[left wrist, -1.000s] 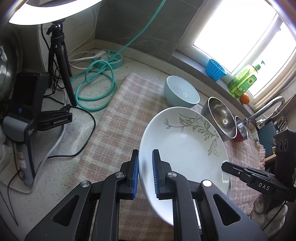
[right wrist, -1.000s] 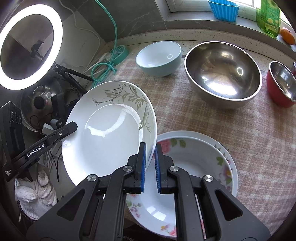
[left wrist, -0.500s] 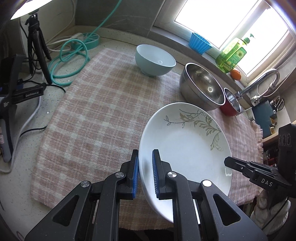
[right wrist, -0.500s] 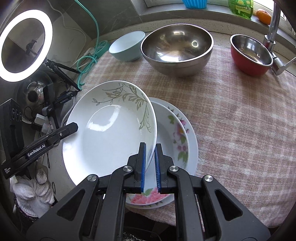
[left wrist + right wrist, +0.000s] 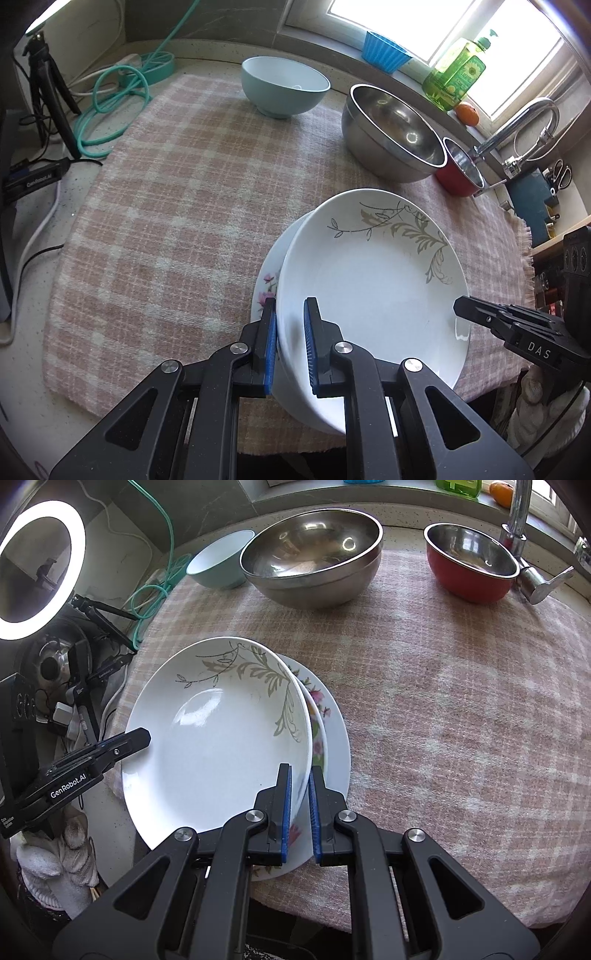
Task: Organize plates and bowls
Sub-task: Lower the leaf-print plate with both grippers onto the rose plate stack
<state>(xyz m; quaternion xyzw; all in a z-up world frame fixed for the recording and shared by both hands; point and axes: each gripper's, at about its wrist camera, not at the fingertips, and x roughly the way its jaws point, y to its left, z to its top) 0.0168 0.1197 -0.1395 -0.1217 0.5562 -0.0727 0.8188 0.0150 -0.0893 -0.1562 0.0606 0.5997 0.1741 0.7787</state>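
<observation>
Both claws have carried the leaf-patterned plate point(image 5: 369, 280) across and down, so that it now sits over the floral plate point(image 5: 325, 734), which a second ago lay off to one side. The left claw point(image 5: 290, 343) is clenched on the near rim of the leaf plate, and the right claw point(image 5: 300, 805) grips the opposite rim, its outer finger hanging just above the floral plate. The leaf plate is tilted, and whether its underside already touches the plate below cannot be told. Stacking looks nearly done; what seems left is to level it, set it down and let go.

Beyond the plates, a pink checked cloth point(image 5: 177, 206) covers the bench. Along its far edge stand a pale blue bowl point(image 5: 284, 86), a large steel bowl point(image 5: 314, 554) and a red bowl point(image 5: 472, 561), well apart from the stack and not yet nested. Behind them run a sunlit windowsill with a green soap bottle point(image 5: 456, 72) and a tap point(image 5: 524, 122); a ring light point(image 5: 37, 568) glows at the left.
</observation>
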